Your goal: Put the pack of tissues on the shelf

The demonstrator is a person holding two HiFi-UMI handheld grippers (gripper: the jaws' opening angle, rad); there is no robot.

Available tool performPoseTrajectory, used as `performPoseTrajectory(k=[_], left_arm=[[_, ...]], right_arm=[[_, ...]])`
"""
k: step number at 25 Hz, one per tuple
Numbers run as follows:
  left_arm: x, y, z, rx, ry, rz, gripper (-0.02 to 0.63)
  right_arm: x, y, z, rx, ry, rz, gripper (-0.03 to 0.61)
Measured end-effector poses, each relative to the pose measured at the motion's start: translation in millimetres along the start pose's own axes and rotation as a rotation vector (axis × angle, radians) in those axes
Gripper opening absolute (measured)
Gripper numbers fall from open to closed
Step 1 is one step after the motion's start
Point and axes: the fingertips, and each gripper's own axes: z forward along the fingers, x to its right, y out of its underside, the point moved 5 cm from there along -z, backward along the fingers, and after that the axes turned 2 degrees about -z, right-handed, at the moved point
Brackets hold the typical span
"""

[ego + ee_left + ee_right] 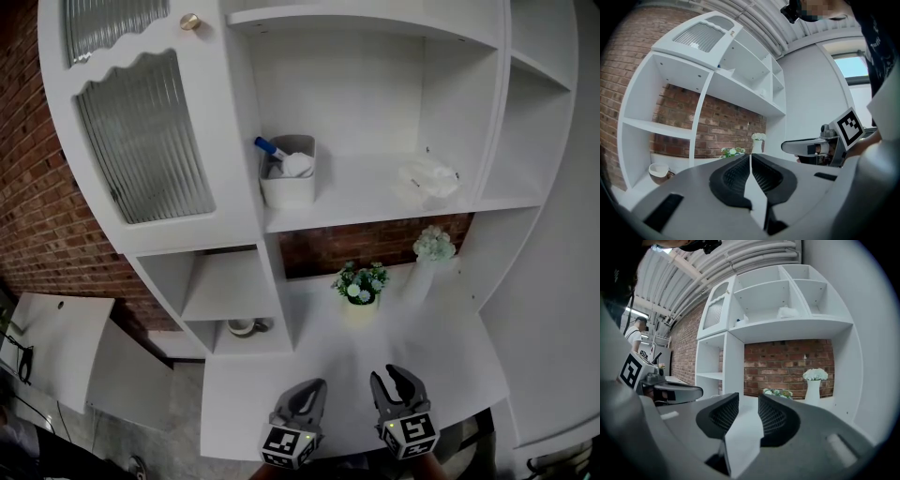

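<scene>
The pack of tissues [428, 178] is a crumpled clear-white bundle lying on the right part of the white shelf [375, 211]. It also shows high up in the right gripper view, tissues [788, 311]. Both grippers hang low over the white counter, far below and in front of the pack. My left gripper [305, 398] has its jaws together with nothing in them, left gripper [750, 157]. My right gripper [398, 382] stands beside it with a narrow gap between its jaws, right gripper [748, 397], and nothing in that gap.
A white tub [289, 173] with a blue-capped item stands on the same shelf at the left. On the counter are a small potted plant [361, 284] and a white vase of flowers [433, 246]. A cup [246, 326] sits in the low left cubby. A ribbed glass door [141, 136] closes the left cabinet.
</scene>
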Motion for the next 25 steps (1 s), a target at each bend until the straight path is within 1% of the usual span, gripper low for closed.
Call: performPoseTrajectory(k=[2,4,7,11,14,17,20,23,25], left_arm=[[0.4,2.5,-0.1,-0.005,0.004,-0.004,0.018],[0.1,6.5,0.1,-0.012,0.008,-0.003,0.018],[0.4,10.9,1.5,-0.021,0.012,0.004,0.018],[0.8,12.0,3.6,-0.012,0.023,0.014,0.018],[0.6,15.5,5.8,-0.017,0.025,0.014,0.018],[2.3,15.9,7.6,-0.019,0.031,0.023,0.018],[3.1,15.2,8.4,-0.037,0.024,0.022,0.018],[5.8,13.6,9.5,-0.028,0.027,0.028,0.018],[8.2,13.4,9.1,-0.036,0.032,0.034,0.018]], right_arm=[[-3.5,1.5,0.6,0.0,0.002,-0.007,0.1],[-7.9,4.3,1.9,-0.001,0.001,-0.009,0.09],[-13.3,8.8,4.7,-0.01,0.001,-0.019,0.06],[-17.5,12.1,5.3,-0.023,0.021,-0.053,0.037],[-14.0,16.0,5.4,-0.024,0.042,-0.028,0.014],[-9.8,17.9,4.5,-0.026,0.057,-0.011,0.005],[-8.4,17.9,4.5,-0.023,0.056,-0.024,0.005],[-7.5,17.9,4.3,-0.018,0.058,-0.028,0.003],[-7.4,18.5,3.6,-0.019,0.061,-0.029,0.003]])
